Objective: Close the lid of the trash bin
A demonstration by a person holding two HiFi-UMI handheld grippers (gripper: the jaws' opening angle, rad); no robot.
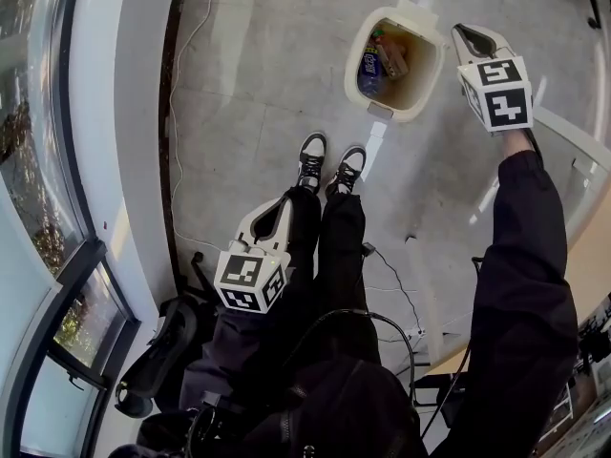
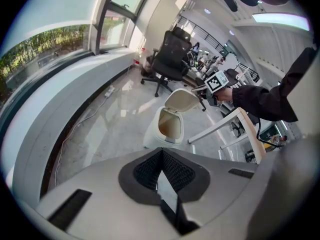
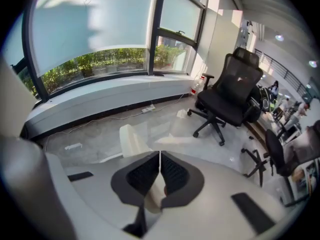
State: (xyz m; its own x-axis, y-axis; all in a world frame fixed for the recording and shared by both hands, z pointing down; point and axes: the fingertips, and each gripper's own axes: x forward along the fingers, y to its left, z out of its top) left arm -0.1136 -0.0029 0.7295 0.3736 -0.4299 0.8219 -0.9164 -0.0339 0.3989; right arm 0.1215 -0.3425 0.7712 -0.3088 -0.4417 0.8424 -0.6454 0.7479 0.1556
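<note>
Trash bin [image 1: 352, 63] stands open on the pale floor [image 1: 248, 84], ahead of the person's shoes [image 1: 312, 158], with wrappers [image 1: 387, 57] inside. Its lid [image 2: 182, 100] is tipped up at the back. The right gripper [image 1: 465, 34] is held out beside the raised lid, jaws pressed together with nothing between them; whether they touch the lid is unclear. The left gripper [image 1: 279, 208] hangs low by the person's legs, well apart from the bin, jaws also pressed together and empty.
</note>
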